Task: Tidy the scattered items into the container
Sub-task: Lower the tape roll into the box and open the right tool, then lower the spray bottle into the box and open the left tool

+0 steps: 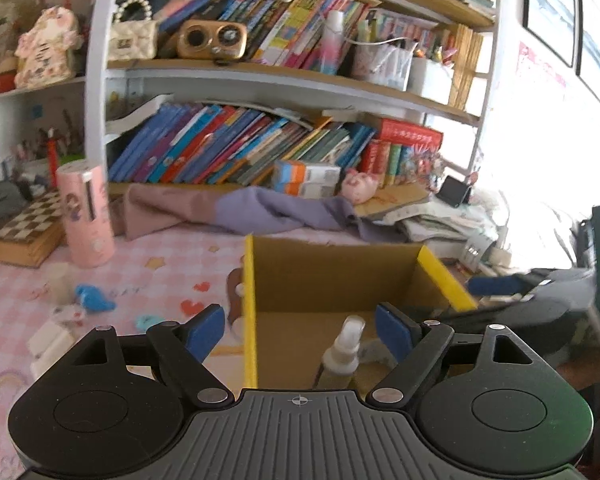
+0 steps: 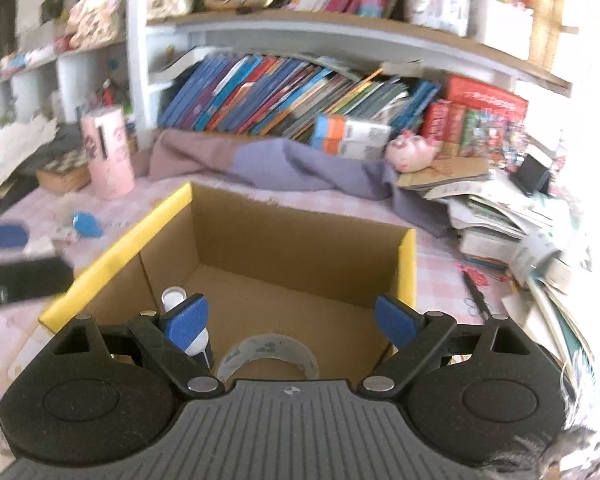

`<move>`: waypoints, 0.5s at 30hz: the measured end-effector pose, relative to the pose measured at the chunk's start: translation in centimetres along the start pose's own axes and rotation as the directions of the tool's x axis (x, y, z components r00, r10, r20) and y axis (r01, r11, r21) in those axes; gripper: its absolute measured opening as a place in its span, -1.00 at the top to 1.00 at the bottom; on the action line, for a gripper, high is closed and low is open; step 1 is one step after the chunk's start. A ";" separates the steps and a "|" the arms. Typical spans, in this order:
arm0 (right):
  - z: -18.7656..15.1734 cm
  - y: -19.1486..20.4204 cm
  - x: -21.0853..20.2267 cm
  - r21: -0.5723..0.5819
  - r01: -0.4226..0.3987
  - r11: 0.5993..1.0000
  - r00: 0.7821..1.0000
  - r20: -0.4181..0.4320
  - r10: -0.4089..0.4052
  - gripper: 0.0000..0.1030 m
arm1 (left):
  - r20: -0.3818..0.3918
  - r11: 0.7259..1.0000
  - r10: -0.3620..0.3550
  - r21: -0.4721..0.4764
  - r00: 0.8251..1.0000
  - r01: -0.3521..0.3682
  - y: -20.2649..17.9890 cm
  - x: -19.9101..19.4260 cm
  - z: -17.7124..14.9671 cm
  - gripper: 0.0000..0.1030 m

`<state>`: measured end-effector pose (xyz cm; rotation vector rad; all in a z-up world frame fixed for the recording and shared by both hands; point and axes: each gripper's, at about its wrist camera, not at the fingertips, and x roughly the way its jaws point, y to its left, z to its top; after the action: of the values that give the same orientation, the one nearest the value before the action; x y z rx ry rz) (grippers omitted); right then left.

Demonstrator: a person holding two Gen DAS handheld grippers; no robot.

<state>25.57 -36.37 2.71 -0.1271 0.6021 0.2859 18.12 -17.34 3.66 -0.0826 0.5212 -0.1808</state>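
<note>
A cardboard box [image 1: 292, 268] with yellow-taped edges stands open on the pink checked cloth; it also shows in the right wrist view [image 2: 300, 236]. Inside lie a small spray bottle [image 1: 346, 344] and a roll of clear tape [image 2: 266, 354]; the bottle also shows in the right wrist view [image 2: 174, 298]. My left gripper [image 1: 300, 330] is open and empty over the box's left wall. My right gripper [image 2: 292, 320] is open and empty above the box interior. A blue item [image 1: 94, 298] and small white items [image 1: 66, 314] lie on the cloth left of the box.
A pink cylinder [image 1: 86, 216] and a chessboard box [image 1: 24, 232] stand at the back left. A purple cloth [image 1: 260, 208] lies behind the box below shelves of books [image 1: 240, 148]. Stacked papers [image 2: 500, 216] and scissors [image 2: 476, 292] lie at the right.
</note>
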 end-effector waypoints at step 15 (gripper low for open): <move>-2.4 3.9 -4.8 0.131 0.136 0.982 0.986 0.074 -0.147 -0.77 | -0.008 0.999 -0.033 0.036 0.999 0.033 3.8 -4.1 -1.8 -0.67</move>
<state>19.30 -34.22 3.36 -0.0363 0.5234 0.1140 14.31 -12.87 3.59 -0.0552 0.5240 -0.2232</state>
